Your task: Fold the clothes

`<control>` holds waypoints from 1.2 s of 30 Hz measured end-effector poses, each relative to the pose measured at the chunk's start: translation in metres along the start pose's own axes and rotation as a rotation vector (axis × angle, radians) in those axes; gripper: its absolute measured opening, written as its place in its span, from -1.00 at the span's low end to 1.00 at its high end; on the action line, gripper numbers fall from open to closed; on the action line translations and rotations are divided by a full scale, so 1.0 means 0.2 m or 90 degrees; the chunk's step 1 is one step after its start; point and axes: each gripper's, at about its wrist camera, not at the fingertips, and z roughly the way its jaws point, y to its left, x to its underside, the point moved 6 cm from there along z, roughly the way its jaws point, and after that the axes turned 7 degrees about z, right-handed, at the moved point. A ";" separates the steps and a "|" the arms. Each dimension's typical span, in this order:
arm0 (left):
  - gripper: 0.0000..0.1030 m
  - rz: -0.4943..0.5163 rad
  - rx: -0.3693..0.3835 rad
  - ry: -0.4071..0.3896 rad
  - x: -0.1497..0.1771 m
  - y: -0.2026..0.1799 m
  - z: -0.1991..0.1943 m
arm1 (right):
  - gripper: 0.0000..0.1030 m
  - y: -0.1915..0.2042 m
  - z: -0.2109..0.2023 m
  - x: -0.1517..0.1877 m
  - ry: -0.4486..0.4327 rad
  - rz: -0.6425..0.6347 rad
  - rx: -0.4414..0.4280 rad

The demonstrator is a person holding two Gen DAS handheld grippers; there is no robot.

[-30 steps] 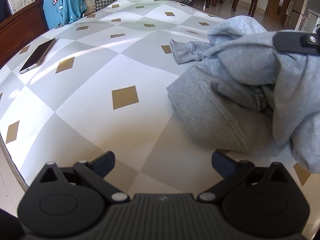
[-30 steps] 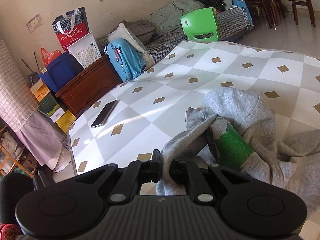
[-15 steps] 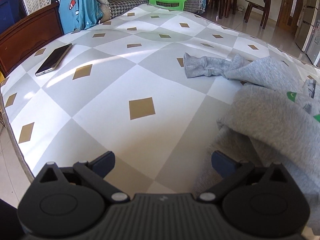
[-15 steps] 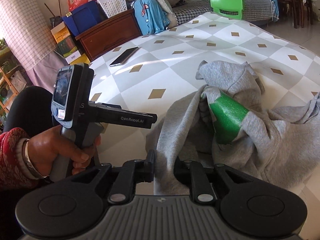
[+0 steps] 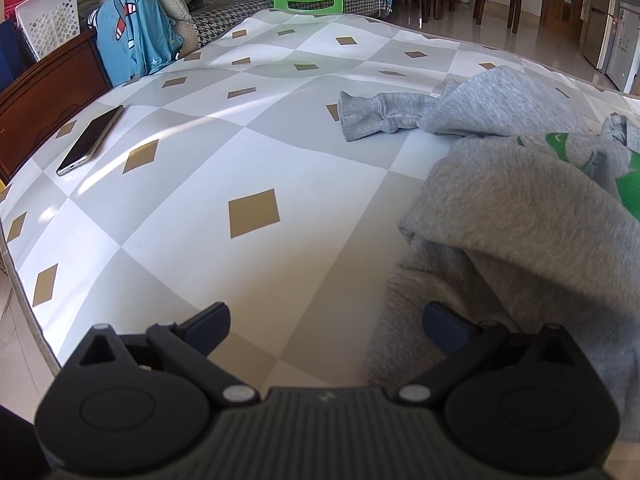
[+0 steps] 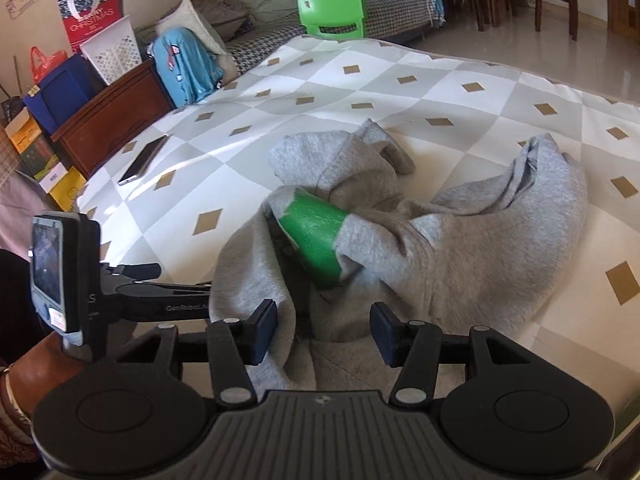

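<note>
A grey sweatshirt [image 6: 460, 248] with a green print [image 6: 314, 236] lies crumpled on the checked bed cover [image 6: 360, 80]. My right gripper [image 6: 323, 330] is open just above the garment's near edge, cloth lying between and below its fingers. In the left wrist view the same sweatshirt [image 5: 520, 200] fills the right side, one sleeve cuff [image 5: 360, 118] stretched out to the left. My left gripper [image 5: 326, 324] is open over the bed cover [image 5: 200, 184], its right finger beside the sweatshirt's hem. The left gripper's handle [image 6: 132, 292], held by a hand [image 6: 36, 364], shows at the left of the right wrist view.
A phone [image 5: 90, 140] lies on the bed's left part. A wooden cabinet [image 6: 108, 120], a blue garment [image 6: 184, 66], a green plastic chair [image 6: 332, 10] and a sofa stand beyond the bed. The bed edge [image 5: 24, 296] runs close at the left.
My right gripper, shut on the sweatshirt's edge before, has opened and let the cloth drop. The sweatshirt has settled lower on the bed. My left gripper has stayed open.
</note>
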 end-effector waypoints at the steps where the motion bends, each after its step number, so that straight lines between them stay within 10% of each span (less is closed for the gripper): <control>1: 1.00 0.002 -0.001 -0.001 0.00 0.00 0.00 | -0.01 -0.03 0.02 0.01 0.010 0.015 0.020; 13: 1.00 0.041 0.007 0.001 0.04 -0.08 0.04 | 0.22 -0.24 0.30 0.06 0.064 0.157 0.088; 36: 1.00 0.118 0.028 -0.001 0.12 -0.17 0.01 | 0.36 -0.07 0.52 -0.07 0.012 -0.042 0.130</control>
